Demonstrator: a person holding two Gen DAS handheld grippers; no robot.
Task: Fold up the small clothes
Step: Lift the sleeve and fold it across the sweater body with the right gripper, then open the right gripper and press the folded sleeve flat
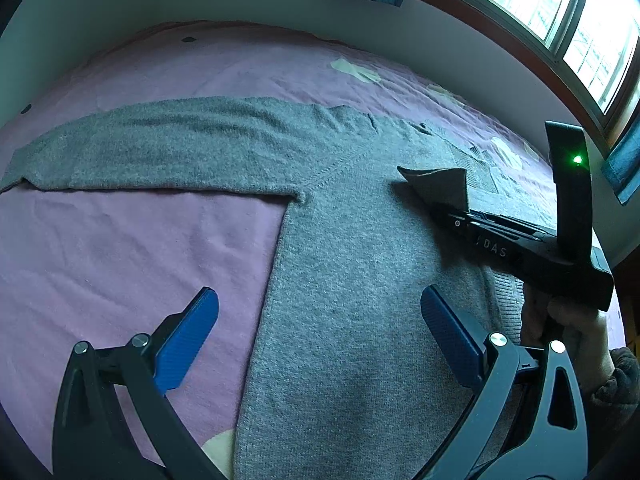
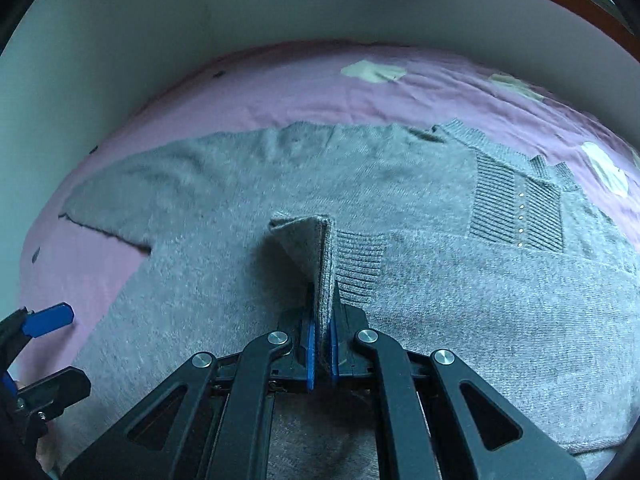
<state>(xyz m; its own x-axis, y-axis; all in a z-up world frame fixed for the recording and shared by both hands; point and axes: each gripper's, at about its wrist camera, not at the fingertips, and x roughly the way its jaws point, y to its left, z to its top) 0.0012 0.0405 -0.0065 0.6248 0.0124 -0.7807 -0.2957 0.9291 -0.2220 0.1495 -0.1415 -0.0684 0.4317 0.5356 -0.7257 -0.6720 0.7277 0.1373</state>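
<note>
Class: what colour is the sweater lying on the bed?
Grey knit sweater with ribbed panels; right wrist view shows it best.

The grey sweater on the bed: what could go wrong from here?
1. The right hand-held gripper pinches only a narrow strip of the grey sweater; it may slip out.
2. The left hand-held gripper is open and holds nothing, so pulling may drag the sweater across the pink sheet.

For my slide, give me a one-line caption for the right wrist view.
Right gripper pinches a folded edge of the grey sweater spread on a pink bedsheet.
</note>
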